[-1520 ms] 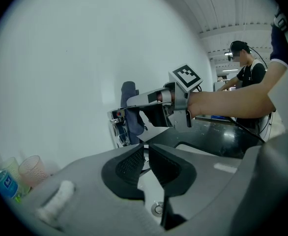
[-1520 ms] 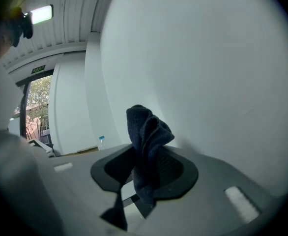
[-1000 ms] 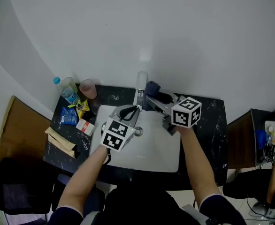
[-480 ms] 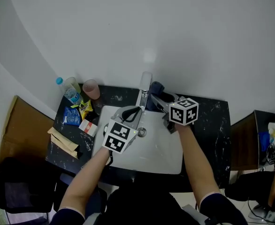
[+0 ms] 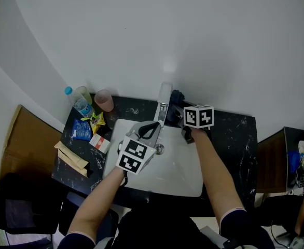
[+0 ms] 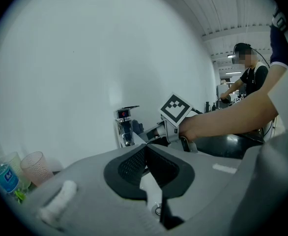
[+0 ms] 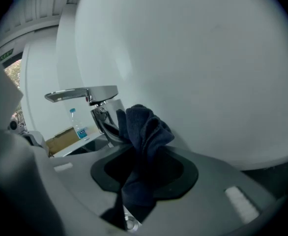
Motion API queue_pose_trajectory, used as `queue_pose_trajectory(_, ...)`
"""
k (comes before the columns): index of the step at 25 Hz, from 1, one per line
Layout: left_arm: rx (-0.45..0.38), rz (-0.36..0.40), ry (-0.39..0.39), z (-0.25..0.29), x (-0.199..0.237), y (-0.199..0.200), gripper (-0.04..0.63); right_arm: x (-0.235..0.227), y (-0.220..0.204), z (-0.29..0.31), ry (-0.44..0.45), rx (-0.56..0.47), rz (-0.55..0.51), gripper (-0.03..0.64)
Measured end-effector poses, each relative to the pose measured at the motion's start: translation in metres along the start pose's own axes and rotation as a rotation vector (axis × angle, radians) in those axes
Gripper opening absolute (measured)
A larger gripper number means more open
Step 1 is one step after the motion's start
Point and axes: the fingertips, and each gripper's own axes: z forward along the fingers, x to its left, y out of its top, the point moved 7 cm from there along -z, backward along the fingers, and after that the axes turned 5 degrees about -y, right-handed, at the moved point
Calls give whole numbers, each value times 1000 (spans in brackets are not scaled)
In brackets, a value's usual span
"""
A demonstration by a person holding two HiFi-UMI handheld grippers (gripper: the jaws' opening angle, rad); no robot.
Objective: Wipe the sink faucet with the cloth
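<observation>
**Asker:** Where's the cloth right now?

**Me:** The dark blue cloth [image 7: 143, 127] is pinched in my right hand-held gripper [image 7: 145, 167]. The jaws are clamped on its lower part, so the loose bunch stands above them and soft fabric, not the jaws, comes nearest the metal. It sits just beside the chrome faucet [image 7: 99, 96], on the faucet's right in the head view. Whether it touches the body I can't tell.

**Asker:** Why that side?

**Me:** The faucet stands at the back rim of the white sink [image 5: 178, 175], with its spout reaching over the basin. From the right, I judge, I can reach the body and lever without crossing my other arm.

**Asker:** And the left one?

**Me:** My left hand-held gripper [image 6: 145, 150] has just been closing, and its jaws now meet with nothing between them. It hangs over the basin in front of the spout and apart from it, probably to stay clear.

**Asker:** Anything to mind?

**Me:** The pink cup [image 5: 104, 100] and the water bottle [image 5: 78, 105] stand on the dark worktop [image 5: 230, 134], well left of the faucet, so I'd guess they're safe.
</observation>
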Motion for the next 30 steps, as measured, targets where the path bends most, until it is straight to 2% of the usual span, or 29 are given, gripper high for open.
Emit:
queue_pose_trajectory(5,1,-6,2,0,1,1,0,4,1,0,-35,24,7,120)
queue_pose_trajectory(8,9,-7,3,1,0,0,0,13,0,-10,-4,7,9,120)
queue_pose_trajectory(13,23,-2,7,2,0,1,-2,36,7,-36,53,-78,8,119)
queue_pose_trajectory(18,19,-4,6,2,0,0,-2,68,11,-66,80,-113,-120,118)
queue_pose_trajectory(26,-10,-37,-24,1,1,-3,-2,106,0,-90,118,-27,-344,118)
queue_pose_trajectory(30,-31,-42,-30,-1,3,-3,-2,123,4,-101,162,-36,-427,118)
